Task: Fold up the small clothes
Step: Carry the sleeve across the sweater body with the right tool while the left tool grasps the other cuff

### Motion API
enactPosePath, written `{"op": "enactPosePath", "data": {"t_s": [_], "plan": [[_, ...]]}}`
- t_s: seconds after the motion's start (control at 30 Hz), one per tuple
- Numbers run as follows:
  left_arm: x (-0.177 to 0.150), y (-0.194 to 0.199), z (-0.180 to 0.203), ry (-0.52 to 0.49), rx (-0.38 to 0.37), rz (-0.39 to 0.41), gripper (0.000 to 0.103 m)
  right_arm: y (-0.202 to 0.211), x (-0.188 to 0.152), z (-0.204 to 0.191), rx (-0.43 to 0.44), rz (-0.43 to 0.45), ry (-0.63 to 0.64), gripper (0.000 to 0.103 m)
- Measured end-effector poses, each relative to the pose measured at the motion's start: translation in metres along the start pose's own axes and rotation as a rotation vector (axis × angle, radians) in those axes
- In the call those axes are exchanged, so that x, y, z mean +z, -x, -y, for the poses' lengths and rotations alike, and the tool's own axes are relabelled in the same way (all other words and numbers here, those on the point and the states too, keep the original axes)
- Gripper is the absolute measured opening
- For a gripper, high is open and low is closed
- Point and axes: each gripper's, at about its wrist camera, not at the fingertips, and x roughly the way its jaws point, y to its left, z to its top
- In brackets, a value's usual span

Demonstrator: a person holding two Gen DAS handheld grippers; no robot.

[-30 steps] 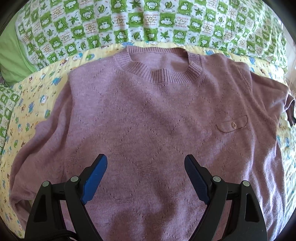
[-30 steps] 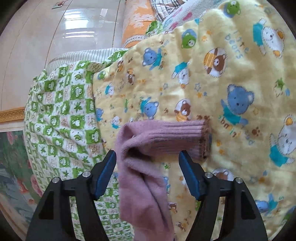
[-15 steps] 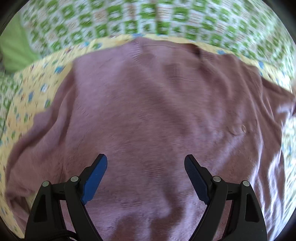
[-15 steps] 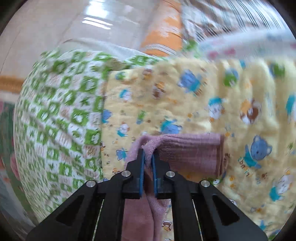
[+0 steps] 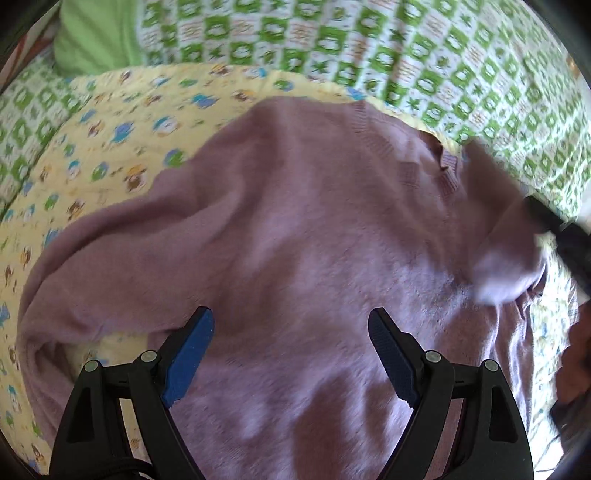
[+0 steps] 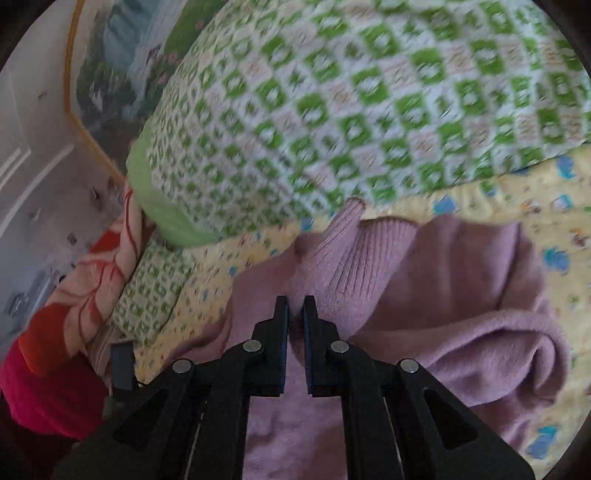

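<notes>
A mauve knit sweater (image 5: pixel 303 236) lies front up on a yellow bear-print blanket (image 5: pixel 110 122). My left gripper (image 5: pixel 291 347) is open and empty, hovering over the sweater's lower body, its left sleeve (image 5: pixel 92 280) lying out to the left. My right gripper (image 6: pixel 295 314) is shut on the sweater's right sleeve (image 6: pixel 347 266) near its ribbed cuff and holds it lifted over the sweater's body (image 6: pixel 461 302). In the left wrist view that sleeve (image 5: pixel 502 240) shows blurred at the right, over the chest, with the right gripper's black body behind it.
A green-and-white checked quilt (image 5: pixel 406 48) lies beyond the blanket, with a plain green pillow (image 5: pixel 92 33) at the far left. In the right wrist view a red and orange cloth (image 6: pixel 55 332) lies at the left by a wall with a painting (image 6: pixel 122 62).
My right gripper closed on the right sleeve cuff and carried it up and inward over the sweater's body. My left gripper stayed open and shifted left over the sweater.
</notes>
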Motion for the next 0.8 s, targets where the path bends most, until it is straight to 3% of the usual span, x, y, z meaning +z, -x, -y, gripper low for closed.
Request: {"op": "enactPosePath", "data": {"t_s": [0.13, 0.23, 0.3, 0.4, 0.53, 0.6, 0.67, 0.73, 0.8], "plan": [[0.004, 0.000, -0.013, 0.046, -0.034, -0.027, 0.086, -0.062, -0.032, -0.020, 0.033, -0.160, 0.037, 0.008], [0.005, -0.005, -0.012, 0.067, -0.080, -0.052, 0.086, -0.076, -0.049, -0.016, 0.062, -0.266, -0.002, 0.011], [0.011, -0.012, -0.003, 0.077, -0.123, -0.075, 0.086, -0.067, -0.055, -0.012, 0.068, -0.289, 0.002, 0.011], [0.019, -0.028, 0.015, 0.091, -0.173, -0.114, 0.086, -0.043, -0.058, -0.003, 0.026, -0.254, -0.026, 0.011], [0.042, -0.063, 0.047, 0.121, -0.211, -0.168, 0.086, 0.002, -0.057, 0.022, -0.066, -0.137, -0.112, 0.015], [0.056, -0.084, 0.058, 0.143, -0.209, -0.202, 0.086, 0.025, -0.056, 0.036, -0.131, -0.078, -0.151, 0.037], [0.065, -0.102, 0.067, 0.173, -0.199, -0.227, 0.086, 0.047, -0.054, 0.049, -0.185, -0.014, -0.189, 0.051], [0.073, -0.111, 0.071, 0.191, -0.185, -0.216, 0.085, 0.066, -0.052, 0.065, -0.251, 0.040, -0.227, 0.052], [0.078, -0.112, 0.073, 0.181, -0.189, -0.191, 0.076, 0.079, -0.049, 0.083, -0.309, 0.071, -0.265, 0.052]]}}
